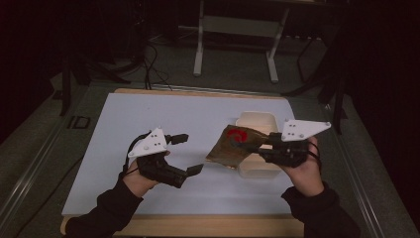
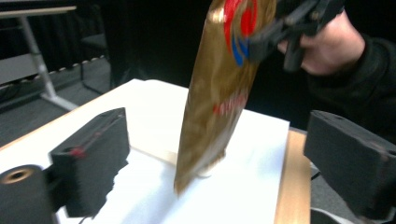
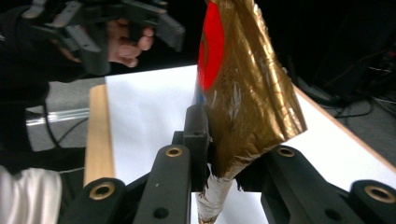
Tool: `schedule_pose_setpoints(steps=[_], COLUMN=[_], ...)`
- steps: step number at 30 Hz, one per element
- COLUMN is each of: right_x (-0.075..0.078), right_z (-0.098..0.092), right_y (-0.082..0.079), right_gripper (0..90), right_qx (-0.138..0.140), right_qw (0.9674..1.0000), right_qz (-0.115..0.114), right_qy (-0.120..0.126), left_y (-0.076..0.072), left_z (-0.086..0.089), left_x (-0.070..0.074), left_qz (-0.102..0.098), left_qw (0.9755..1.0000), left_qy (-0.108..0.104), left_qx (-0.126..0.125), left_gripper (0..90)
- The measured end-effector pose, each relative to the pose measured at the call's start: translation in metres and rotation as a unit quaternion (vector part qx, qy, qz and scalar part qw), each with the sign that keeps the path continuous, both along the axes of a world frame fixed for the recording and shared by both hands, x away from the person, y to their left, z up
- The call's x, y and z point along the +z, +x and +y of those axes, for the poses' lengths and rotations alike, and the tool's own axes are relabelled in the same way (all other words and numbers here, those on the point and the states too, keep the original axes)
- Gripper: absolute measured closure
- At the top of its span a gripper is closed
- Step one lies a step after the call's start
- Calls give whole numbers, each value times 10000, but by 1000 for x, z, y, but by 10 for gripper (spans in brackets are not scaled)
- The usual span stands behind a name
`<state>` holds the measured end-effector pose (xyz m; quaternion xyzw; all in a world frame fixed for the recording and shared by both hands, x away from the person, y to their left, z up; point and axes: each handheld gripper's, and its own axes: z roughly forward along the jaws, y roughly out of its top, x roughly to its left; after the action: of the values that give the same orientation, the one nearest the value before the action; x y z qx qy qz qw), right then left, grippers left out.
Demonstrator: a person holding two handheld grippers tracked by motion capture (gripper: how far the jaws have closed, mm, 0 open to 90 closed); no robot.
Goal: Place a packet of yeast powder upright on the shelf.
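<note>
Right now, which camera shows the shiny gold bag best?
The left gripper view: the gold bag hangs there nearly whole, with its red and blue mark and red writing, though blurred. The high view shows the bag small and dim above the white tray. The right gripper view shows it close up, its bottom pinched.
</note>
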<state>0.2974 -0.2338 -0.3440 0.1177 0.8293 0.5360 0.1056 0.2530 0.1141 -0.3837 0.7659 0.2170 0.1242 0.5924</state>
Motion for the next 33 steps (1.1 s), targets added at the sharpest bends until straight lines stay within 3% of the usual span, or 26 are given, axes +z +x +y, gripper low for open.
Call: schedule_pose_setpoints(steps=[2,8,13,27,33], right_x=[2,3,-2,-23,-30], right_z=[-6,-24,-42,-71,-76], right_y=[6,24,40,66,72], right_gripper=[776,775,775,775,775], right_qx=[-24,-130,-162,-201,-208], right_qw=[10000,9994,9983,9974,9961], right_qz=[-64,-295,-509,-360,-243], right_qy=[-22,-121,-243,-592,-817], left_y=[-1,0,1,4,5], left_z=[3,14,24,34,37], left_x=[-5,-23,-38,-62,-67], left_qz=[10,43,194,468,472], left_qw=[10000,9997,9993,9980,9978], left_qy=[28,-26,-33,-8,-12], left_qx=[71,232,320,436,465], left_gripper=[17,17,17,17,17])
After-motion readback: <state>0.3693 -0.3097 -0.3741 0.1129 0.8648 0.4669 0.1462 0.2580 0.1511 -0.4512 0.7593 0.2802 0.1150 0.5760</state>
